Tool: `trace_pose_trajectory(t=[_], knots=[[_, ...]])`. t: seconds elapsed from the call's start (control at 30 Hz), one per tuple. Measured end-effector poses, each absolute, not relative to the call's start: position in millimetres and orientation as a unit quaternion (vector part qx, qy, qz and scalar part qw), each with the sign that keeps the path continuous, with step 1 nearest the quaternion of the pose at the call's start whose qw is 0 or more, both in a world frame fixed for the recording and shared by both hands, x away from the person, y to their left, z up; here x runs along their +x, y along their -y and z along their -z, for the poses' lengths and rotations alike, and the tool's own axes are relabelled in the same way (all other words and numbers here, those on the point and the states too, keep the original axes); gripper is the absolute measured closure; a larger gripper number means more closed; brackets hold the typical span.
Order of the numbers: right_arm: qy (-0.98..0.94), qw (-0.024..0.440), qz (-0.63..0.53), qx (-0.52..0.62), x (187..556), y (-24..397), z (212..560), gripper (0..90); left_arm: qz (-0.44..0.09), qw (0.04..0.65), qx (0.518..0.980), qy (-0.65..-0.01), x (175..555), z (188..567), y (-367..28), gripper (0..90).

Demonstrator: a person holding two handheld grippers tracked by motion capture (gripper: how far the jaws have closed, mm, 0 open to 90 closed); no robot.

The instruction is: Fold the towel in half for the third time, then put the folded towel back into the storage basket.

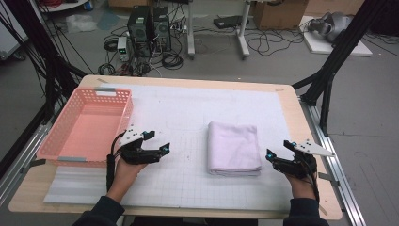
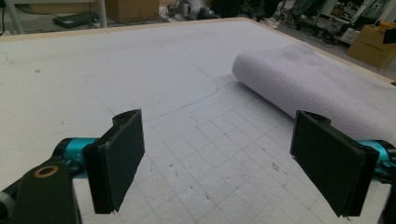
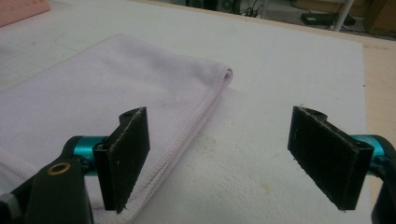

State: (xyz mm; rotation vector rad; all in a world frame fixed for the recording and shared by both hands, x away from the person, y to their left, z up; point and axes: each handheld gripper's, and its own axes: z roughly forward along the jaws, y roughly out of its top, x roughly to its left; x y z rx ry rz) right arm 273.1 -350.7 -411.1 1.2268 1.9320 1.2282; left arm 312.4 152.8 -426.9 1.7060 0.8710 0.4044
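Plainly, the folded towel (image 1: 234,148) bears no readable label.

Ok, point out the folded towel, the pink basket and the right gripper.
folded towel (image 1: 234,147), high view, middle of its top layer.
pink basket (image 1: 114,90), high view, far rim.
right gripper (image 1: 279,150), high view, midway between its fingertips.

In the left gripper view the folded towel (image 2: 317,88) runs out past the right edge, and its near end is hidden behind the right-hand jaw. In the right gripper view the towel (image 3: 93,93) is cut off at the left and bottom edges, and the pink basket (image 3: 21,10) shows merely as a corner at the top left. In the high view both sleeves (image 1: 101,214) are cut by the bottom edge.
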Motion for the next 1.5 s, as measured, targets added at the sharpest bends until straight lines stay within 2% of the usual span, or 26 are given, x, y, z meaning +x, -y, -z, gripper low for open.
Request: trace_pose_trajectory(t=[0.47, 0.67, 1.13, 1.5], knots=[[-0.721, 0.267, -0.444, 0.461, 272.9, 352.3, 415.4, 19.7, -0.156, 0.551, 0.719, -0.393, 316.4, 430.4, -149.9, 17.5], [-0.724, 0.266, -0.438, 0.462, 273.2, 353.3, 416.2, 19.8, -0.153, 0.534, 0.733, -0.394, 315.8, 431.2, -140.2, 18.6], [-0.725, 0.263, -0.427, 0.471, 270.2, 358.2, 419.5, 19.8, -0.106, 0.533, 0.748, -0.381, 320.7, 429.8, -98.0, 22.3], [-0.727, 0.261, -0.426, 0.47, 271.4, 357.6, 420.8, 19.8, -0.057, 0.534, 0.748, -0.391, 345.1, 423.9, -46.0, 23.0]])
